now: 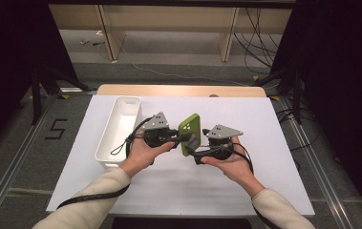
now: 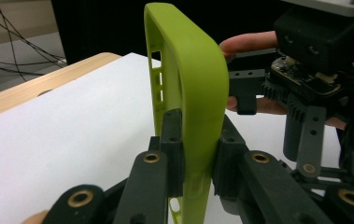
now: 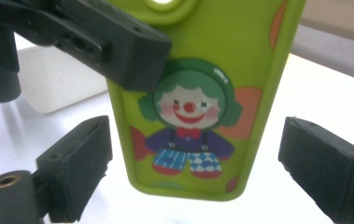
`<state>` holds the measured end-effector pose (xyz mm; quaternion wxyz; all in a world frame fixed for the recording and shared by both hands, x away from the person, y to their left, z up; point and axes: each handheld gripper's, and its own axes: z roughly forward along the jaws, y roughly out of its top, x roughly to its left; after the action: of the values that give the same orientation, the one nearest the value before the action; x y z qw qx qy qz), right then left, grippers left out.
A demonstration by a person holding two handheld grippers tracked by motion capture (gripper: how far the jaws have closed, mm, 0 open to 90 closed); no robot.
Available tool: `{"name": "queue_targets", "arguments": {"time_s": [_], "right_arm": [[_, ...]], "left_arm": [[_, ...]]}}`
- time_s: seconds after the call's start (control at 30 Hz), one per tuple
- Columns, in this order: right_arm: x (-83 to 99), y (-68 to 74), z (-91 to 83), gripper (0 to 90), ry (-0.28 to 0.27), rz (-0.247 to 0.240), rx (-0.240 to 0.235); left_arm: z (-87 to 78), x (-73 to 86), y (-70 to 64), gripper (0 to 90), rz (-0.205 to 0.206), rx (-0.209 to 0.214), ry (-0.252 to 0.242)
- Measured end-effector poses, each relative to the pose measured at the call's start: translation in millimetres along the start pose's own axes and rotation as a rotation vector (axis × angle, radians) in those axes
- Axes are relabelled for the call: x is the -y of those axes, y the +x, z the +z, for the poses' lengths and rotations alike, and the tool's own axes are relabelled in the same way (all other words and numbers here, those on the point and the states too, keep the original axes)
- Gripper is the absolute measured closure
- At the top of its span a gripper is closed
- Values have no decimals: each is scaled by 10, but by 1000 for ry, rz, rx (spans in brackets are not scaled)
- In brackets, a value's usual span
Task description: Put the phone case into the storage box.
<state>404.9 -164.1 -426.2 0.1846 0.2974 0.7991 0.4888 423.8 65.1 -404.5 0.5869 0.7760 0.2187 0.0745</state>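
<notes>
A lime-green phone case (image 1: 189, 133) is held upright above the middle of the white table cover (image 1: 264, 157). My left gripper (image 1: 183, 137) is shut on it. In the left gripper view the case (image 2: 191, 88) stands edge-on, pinched between the two jaws of the left gripper (image 2: 198, 151). My right gripper (image 1: 195, 152) is just to the case's right and is open. In the right gripper view the case's back (image 3: 198, 107) carries a clown picture. The right gripper (image 3: 200, 170) straddles its lower end, with both pads (image 3: 79, 163) clear of the sides.
A long white bin (image 1: 119, 130) lies on the cover's left part, close to the left hand. The wooden table edge (image 1: 181, 90) runs along the back. Cables and shelf legs (image 1: 226, 38) are on the floor beyond it. Dark stands flank the table.
</notes>
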Motion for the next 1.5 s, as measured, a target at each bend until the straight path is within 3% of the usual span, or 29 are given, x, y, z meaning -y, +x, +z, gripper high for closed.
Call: {"name": "queue_targets", "arguments": {"time_s": [0.37,1.07,1.5], "right_arm": [[33,-51,-23,153,12,11,-11],[62,-78,-23,158,27,11,-50],[82,-80,-34,159,40,8,-74]], "left_arm": [[-36,-21,33,773,45,53,24],[-23,-8,43,773,89,134,51],[-16,-8,54,771,129,199,97]]}}
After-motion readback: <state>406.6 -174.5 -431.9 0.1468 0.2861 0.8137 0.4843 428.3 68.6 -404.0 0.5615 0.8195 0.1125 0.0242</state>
